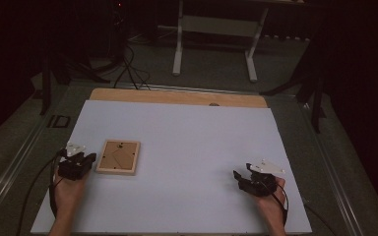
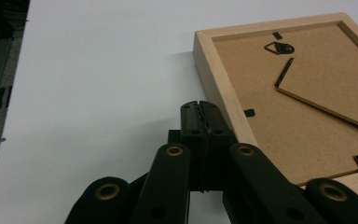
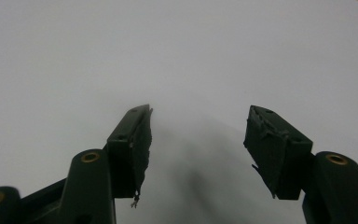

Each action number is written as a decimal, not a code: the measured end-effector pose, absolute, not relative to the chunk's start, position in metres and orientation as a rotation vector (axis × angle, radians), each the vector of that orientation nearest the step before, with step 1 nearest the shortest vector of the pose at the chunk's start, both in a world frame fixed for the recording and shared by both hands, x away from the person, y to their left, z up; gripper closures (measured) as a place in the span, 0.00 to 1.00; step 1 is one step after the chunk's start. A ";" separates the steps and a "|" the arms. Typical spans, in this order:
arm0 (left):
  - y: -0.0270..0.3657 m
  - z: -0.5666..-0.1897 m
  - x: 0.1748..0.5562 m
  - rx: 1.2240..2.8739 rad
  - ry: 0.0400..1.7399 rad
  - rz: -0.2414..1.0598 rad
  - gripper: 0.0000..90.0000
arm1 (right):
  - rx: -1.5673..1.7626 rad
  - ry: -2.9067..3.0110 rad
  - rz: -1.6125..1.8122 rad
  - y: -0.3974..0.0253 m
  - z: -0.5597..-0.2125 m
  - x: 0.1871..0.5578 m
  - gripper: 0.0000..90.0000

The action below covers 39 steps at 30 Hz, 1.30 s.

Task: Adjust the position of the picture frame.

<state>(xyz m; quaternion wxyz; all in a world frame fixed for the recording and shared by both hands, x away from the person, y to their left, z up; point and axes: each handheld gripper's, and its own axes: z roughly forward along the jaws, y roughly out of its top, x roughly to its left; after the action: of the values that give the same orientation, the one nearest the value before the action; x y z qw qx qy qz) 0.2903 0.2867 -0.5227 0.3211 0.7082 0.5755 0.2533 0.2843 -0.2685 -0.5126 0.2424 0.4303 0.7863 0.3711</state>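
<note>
A small wooden picture frame (image 1: 119,157) lies face down on the white table sheet (image 1: 187,142), at the left. Its brown backing board (image 2: 326,84) shows a metal hanger (image 2: 278,47), small black tabs and a partly lifted stand flap. My left gripper (image 1: 89,158) sits just left of the frame, jaws pressed together with nothing between them; in the left gripper view its tips (image 2: 200,108) rest beside the frame's near left edge (image 2: 219,88). My right gripper (image 1: 237,175) is at the right near the front edge, open, with bare sheet between its fingers (image 3: 137,135).
A wooden strip (image 1: 177,97) runs along the table's far edge. Beyond it stand a white table frame (image 1: 216,29) and dark stands with cables on the floor. Metal rails (image 1: 15,147) flank the table on both sides.
</note>
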 end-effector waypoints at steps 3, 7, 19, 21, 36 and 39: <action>0.283 -0.524 0.292 1.881 1.503 0.660 0.99 | 1.172 2.150 1.015 -0.269 -0.512 0.284 0.45; 0.280 -0.527 0.295 1.910 1.490 0.654 0.99 | 1.169 2.152 1.016 -0.269 -0.512 0.284 0.45; 0.280 -0.527 0.298 1.894 1.495 0.630 1.00 | 1.162 2.159 1.013 -0.267 -0.513 0.284 0.45; 0.278 -0.527 0.298 1.894 1.494 0.630 1.00 | 1.162 2.159 1.013 -0.267 -0.513 0.284 0.45; 0.259 -0.526 0.306 1.952 1.432 0.649 1.00 | 1.158 2.161 1.010 -0.267 -0.513 0.284 0.45; 0.257 -0.526 0.306 1.961 1.424 0.647 1.00 | 1.158 2.162 1.010 -0.267 -0.513 0.284 0.45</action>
<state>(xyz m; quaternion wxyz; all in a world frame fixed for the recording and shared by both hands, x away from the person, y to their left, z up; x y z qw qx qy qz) 0.3061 0.2569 -0.5262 0.3116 0.7428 0.5394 0.2452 0.2841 -0.2669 -0.5130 0.2422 0.4236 0.7908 0.3694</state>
